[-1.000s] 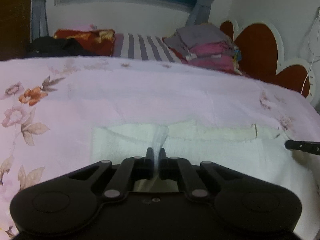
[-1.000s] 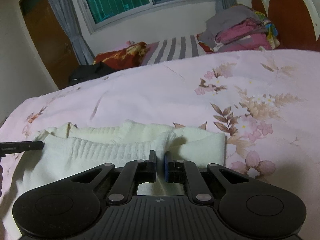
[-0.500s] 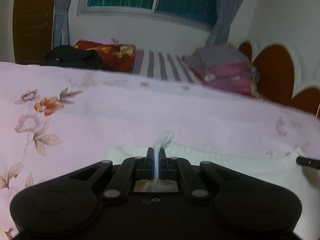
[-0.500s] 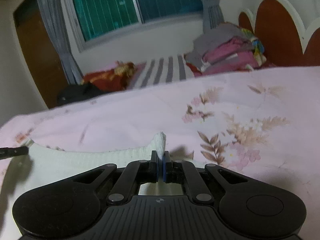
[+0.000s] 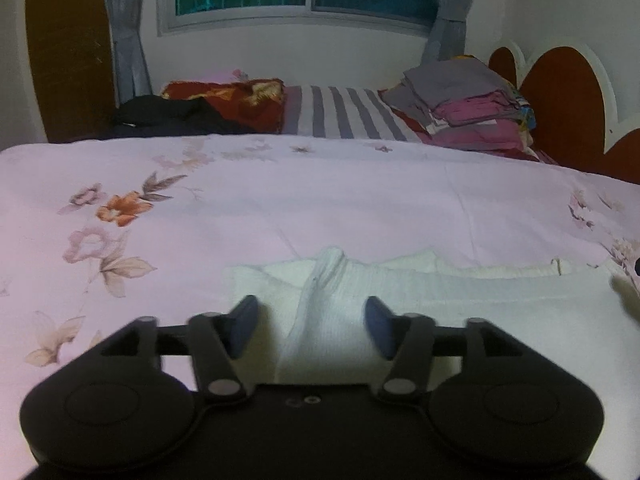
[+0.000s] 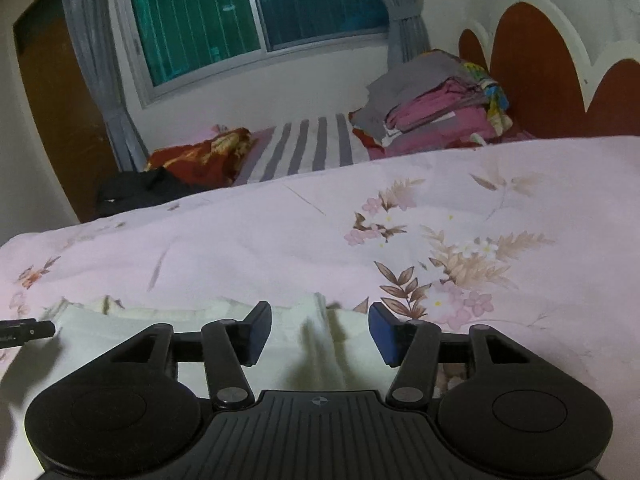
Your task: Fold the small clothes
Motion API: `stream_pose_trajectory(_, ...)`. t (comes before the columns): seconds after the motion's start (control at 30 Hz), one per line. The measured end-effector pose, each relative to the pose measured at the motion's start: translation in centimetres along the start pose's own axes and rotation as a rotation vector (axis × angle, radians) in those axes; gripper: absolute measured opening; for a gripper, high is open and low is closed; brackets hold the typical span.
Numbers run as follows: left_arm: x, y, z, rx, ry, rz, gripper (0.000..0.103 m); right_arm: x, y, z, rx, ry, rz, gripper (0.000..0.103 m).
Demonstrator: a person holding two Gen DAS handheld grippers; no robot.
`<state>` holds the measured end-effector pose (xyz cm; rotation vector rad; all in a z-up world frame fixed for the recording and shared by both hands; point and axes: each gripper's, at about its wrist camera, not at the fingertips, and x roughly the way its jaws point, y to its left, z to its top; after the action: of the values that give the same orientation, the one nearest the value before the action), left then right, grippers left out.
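Observation:
A cream-white knitted garment [image 5: 460, 292] lies folded on the pink floral bedspread [image 5: 320, 200]. My left gripper [image 5: 310, 322] is opening above its left end; a pinched ridge of cloth [image 5: 320, 292] stands loose between the jaws, free of the pads. In the right wrist view the garment [image 6: 132, 320] stretches leftward. My right gripper [image 6: 318, 330] is opening over its right end, a raised fold [image 6: 320, 320] between the blue pads [image 6: 384, 332] without touching them. The other gripper's dark fingertip [image 6: 28, 330] shows at the far left edge.
At the far end of the bed lie a stack of folded grey and pink clothes [image 5: 468, 108], a striped cloth [image 5: 340, 114], a red patterned cloth [image 5: 232, 100] and a black garment [image 5: 168, 116]. A red headboard [image 5: 560, 96] stands right.
Both grippers went from shut on the garment's edges to open, letting the cloth go. The pinched folds now stand loose between the jaws.

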<state>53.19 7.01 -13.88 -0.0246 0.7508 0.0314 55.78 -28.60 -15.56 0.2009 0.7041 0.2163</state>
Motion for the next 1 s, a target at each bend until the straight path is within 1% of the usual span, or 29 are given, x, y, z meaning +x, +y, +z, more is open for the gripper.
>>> stream_pose_trajectory(0.07, -0.9, -0.6, -0.1, 0.014, -0.002, 0.001, 0.063, -0.9, 0.9, 0.0, -0.01, -0.008, 0.007, 0.053)
stream_pose_trajectory(0.17, -2.0, -1.7, -0.1, 0.023, 0.007, -0.002, 0.063, -1.3, 2.3, -0.2, -0.022, 0.012, 0.032, 0.042)
stream_pose_trajectory(0.27, -3.1, -2.8, -0.1, 0.014, 0.01, -0.034, 0.064, -1.3, 4.1, -0.8, -0.048, 0.039, 0.051, 0.04)
stream_pose_trajectory(0.47, -3.9, -5.4, -1.7, 0.045, 0.035, -0.08, 0.065, -1.3, 7.2, -2.9, -0.094, 0.099, 0.103, 0.04)
stream_pose_trajectory(0.57, -3.5, -6.1, -2.9, 0.064, 0.059, -0.078, 0.065, -1.2, 8.1, -4.2, -0.098, 0.125, 0.125, 0.041)
stream_pose_trajectory(0.63, -3.0, -6.3, -3.9, 0.091, 0.071, -0.055, 0.065, -1.1, 8.5, -5.3, -0.118, 0.141, 0.123, 0.041)
stream_pose_trajectory(0.77, -2.8, -5.1, -5.0, 0.108, 0.065, -0.029, 0.07, -1.2, 8.3, -6.5, -0.161, 0.149, 0.087, 0.041)
stream_pose_trajectory(0.9, -3.6, -3.3, -5.7, 0.099, 0.062, 0.001, 0.072, -2.1, 5.6, -7.2, -0.187, 0.134, 0.025, 0.041)
stream_pose_trajectory(1.0, -4.1, -2.2, -6.2, 0.079, 0.062, 0.003, 0.074, -3.0, 3.8, -7.7, -0.19, 0.119, 0.01, 0.04)
